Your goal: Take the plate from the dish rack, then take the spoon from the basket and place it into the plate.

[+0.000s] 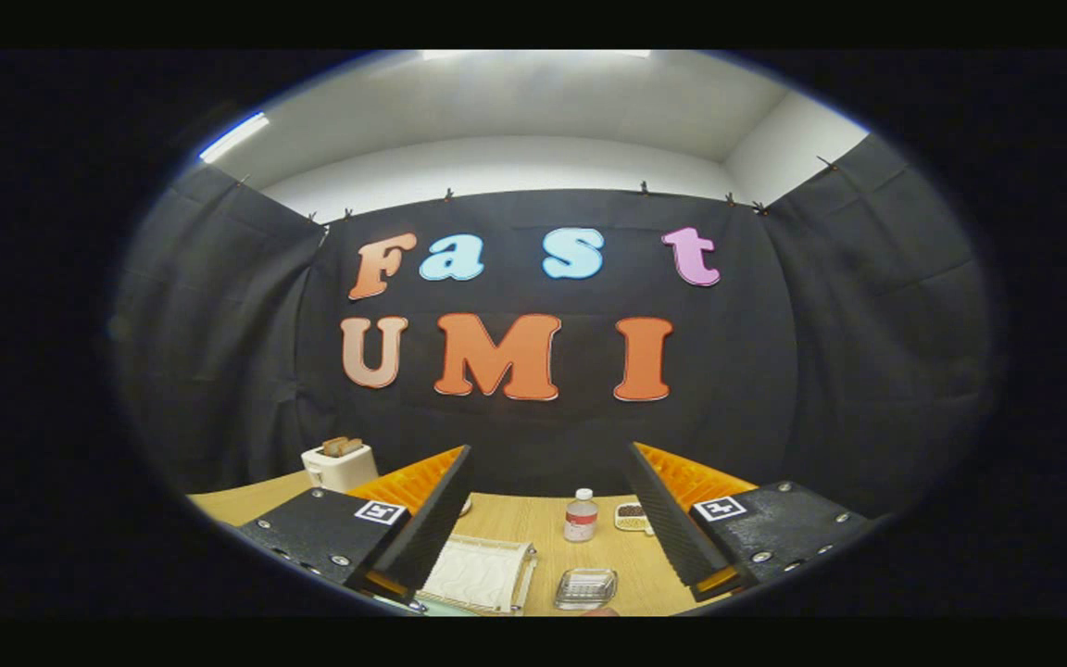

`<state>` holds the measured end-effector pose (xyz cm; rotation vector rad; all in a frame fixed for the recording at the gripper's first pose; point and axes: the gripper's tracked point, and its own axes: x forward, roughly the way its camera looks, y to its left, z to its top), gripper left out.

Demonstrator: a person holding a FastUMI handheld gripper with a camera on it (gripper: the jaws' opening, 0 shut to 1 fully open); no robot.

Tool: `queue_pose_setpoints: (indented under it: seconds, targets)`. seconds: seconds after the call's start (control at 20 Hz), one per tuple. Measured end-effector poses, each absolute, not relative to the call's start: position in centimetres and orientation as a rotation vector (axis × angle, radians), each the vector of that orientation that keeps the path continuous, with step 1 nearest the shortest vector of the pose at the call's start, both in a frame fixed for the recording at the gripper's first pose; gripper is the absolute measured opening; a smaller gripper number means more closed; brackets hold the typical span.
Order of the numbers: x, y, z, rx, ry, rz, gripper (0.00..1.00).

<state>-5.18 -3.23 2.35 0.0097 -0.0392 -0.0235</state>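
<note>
Black cloth walls close off the booth on 3 sides, with a white ceiling and lit panels above, and a light wooden desk (589,565) runs across the lower part of the frame.

At the bottom of the frame the gripper (547,519) is held level above the desk, its 2 fingers (427,523) spread wide apart and released, with nothing between them. Each finger shows a black ribbed inner pad, an orange back and a square marker on its black mount.

In the gap between the fingers, low in the frame, a white ridged mat (483,574) lies flat on the desk beside the left finger. Just right of it sits a small clear glass tray (586,587), apart from the mat. Beyond them, mid-gap, a small plastic bottle (580,516) with a white cap stands upright. To its right, close to the right finger's pad, is a small white dish (631,516) holding something dark.

Left of the left finger, at lower left, a white toaster (340,466) stands with bread slices (342,446) sticking out of its top.

The plate, spoon, dish rack and basket cannot be made out.
</note>
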Motion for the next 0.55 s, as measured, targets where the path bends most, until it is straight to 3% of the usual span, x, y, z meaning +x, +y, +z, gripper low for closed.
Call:
queue_pose_setpoints:
  seconds: [0.55]
  targets:
    - [-4.28, -3.20, 3.27, 0.002, -0.052, -0.031, 0.97]
